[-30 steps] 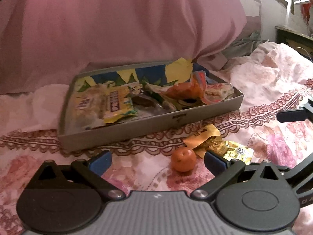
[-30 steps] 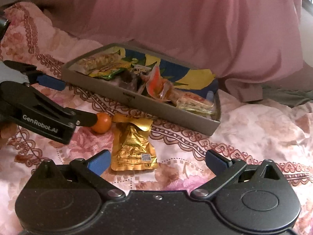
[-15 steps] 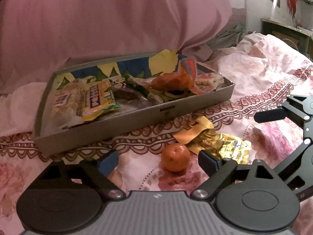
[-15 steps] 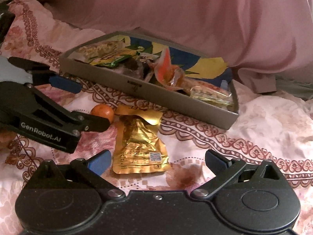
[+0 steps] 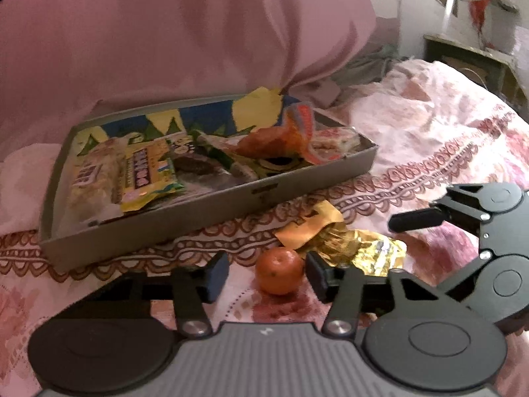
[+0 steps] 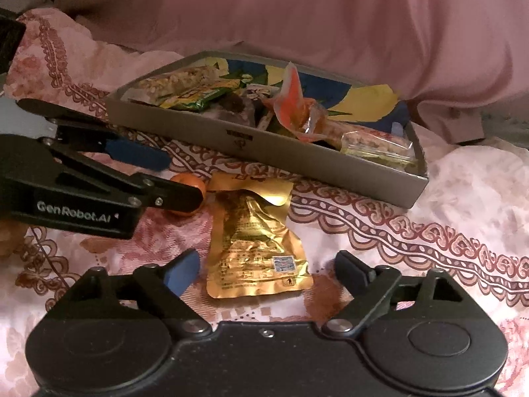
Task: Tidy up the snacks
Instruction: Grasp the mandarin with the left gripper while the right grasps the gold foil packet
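Observation:
A small orange mandarin (image 5: 279,274) lies on the floral bedspread between the fingers of my left gripper (image 5: 267,276), which is open around it, its right pad close to the fruit. A gold foil snack packet (image 6: 256,244) lies beside it, between the open fingers of my right gripper (image 6: 267,271). The packet also shows in the left wrist view (image 5: 344,241). A grey shallow box (image 5: 198,221) holding several snack packets sits just beyond. The mandarin (image 6: 188,182) is partly hidden by the left gripper in the right wrist view.
A big pink pillow (image 5: 182,33) rises behind the box. The box (image 6: 330,165) has a blue and yellow printed inside. The right gripper (image 5: 479,231) shows at the right of the left wrist view. A dark cabinet (image 5: 472,63) stands at the far right.
Both grippers have moved forward and down. The left gripper's fingers now flank the mandarin and have narrowed. The right gripper's fingers now flank the gold packet.

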`<state>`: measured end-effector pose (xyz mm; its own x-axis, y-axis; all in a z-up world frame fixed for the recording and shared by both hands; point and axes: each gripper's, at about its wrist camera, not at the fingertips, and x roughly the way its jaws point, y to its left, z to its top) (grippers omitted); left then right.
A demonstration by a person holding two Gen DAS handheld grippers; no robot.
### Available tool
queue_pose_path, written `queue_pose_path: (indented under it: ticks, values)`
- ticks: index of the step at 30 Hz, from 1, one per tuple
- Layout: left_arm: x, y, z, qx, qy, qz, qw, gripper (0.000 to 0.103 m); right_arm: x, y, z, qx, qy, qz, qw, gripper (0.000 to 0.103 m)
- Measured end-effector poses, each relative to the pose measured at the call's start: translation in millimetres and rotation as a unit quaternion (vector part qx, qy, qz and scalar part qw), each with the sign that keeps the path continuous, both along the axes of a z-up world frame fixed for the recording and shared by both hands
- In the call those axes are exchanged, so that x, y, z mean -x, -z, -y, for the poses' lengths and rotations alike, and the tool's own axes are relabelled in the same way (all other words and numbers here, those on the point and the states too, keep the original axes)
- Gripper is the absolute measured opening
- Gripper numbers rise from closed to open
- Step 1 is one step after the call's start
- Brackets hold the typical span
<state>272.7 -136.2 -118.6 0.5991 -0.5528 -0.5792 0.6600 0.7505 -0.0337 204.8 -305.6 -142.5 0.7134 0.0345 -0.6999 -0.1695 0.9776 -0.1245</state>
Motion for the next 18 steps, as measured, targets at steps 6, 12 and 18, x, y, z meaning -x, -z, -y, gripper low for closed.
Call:
queue_pose_path:
  ticks: [6, 12, 18]
  values:
    - [1, 4, 3, -0.002, 0.007, -0.012, 0.9999, 0.044, -3, 0, 0, 0.005, -0.007, 0.01, 1.0, 0.087]
    - [-4, 7, 1, -0.008, -0.01, -0.032, 0.9994, 0.038, -17, 4, 0, -0.005, 0.001, 0.014, 1.0, 0.085]
    - [-8, 7, -1, 0.0, -0.022, -0.046, 0.9987, 0.037, -18, 4, -5, -0.004, -0.006, 0.012, 1.0, 0.073]
